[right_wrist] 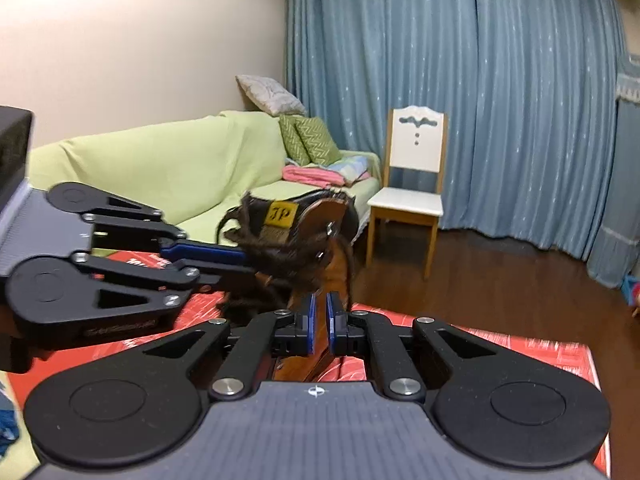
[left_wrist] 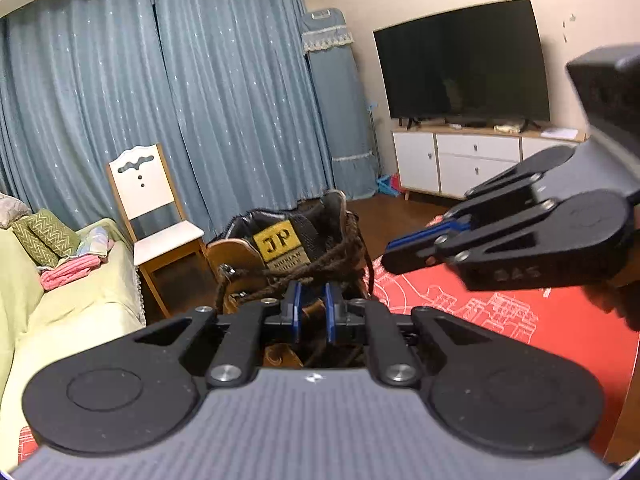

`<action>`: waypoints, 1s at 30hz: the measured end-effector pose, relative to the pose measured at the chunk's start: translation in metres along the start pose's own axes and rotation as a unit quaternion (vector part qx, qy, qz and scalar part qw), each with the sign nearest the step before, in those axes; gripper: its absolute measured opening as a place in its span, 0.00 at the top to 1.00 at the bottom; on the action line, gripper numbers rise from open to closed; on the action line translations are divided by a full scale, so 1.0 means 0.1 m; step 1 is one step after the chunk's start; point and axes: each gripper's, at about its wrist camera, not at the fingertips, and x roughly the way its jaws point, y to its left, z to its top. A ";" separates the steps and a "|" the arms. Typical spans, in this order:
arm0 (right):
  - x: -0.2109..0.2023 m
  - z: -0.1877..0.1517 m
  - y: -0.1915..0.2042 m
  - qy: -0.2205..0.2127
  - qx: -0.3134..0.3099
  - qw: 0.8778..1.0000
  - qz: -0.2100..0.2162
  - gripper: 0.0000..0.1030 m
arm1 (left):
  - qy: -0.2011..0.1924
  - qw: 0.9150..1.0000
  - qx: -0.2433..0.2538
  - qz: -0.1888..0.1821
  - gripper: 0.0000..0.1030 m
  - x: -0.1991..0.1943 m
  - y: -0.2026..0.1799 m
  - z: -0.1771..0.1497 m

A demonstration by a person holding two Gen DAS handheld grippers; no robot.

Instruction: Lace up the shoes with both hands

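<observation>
- The brown boot sits on the red mat, its dark laces loose and tangled.
- We hold our left gripper a little apart; nothing is pinched.
- Our right gripper shows a narrow gap against the boot's side; we cannot tell if it pinches.
- We are between pulls. Next we need to catch a lace end.

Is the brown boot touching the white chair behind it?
Apart. In the right wrist view, the boot sits on the red surface, and dark floor shows between it and the chair.
</observation>
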 end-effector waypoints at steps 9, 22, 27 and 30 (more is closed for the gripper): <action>0.33 -0.02 -0.06 -0.005 0.007 1.000 0.010 0.91 | -0.009 1.000 -0.003 -0.010 0.90 0.06 0.08 0.00; 0.24 -0.13 -0.23 -0.073 0.061 0.993 0.075 0.90 | -0.042 0.999 -0.006 -0.029 0.90 0.08 0.13 0.01; 0.08 -0.14 -0.35 -0.090 0.085 0.988 0.088 0.90 | -0.056 0.997 -0.024 -0.047 0.90 0.06 0.15 0.04; 0.00 -0.12 -0.43 -0.097 0.102 0.985 0.097 0.90 | -0.055 0.997 -0.018 -0.046 0.90 0.05 0.15 0.05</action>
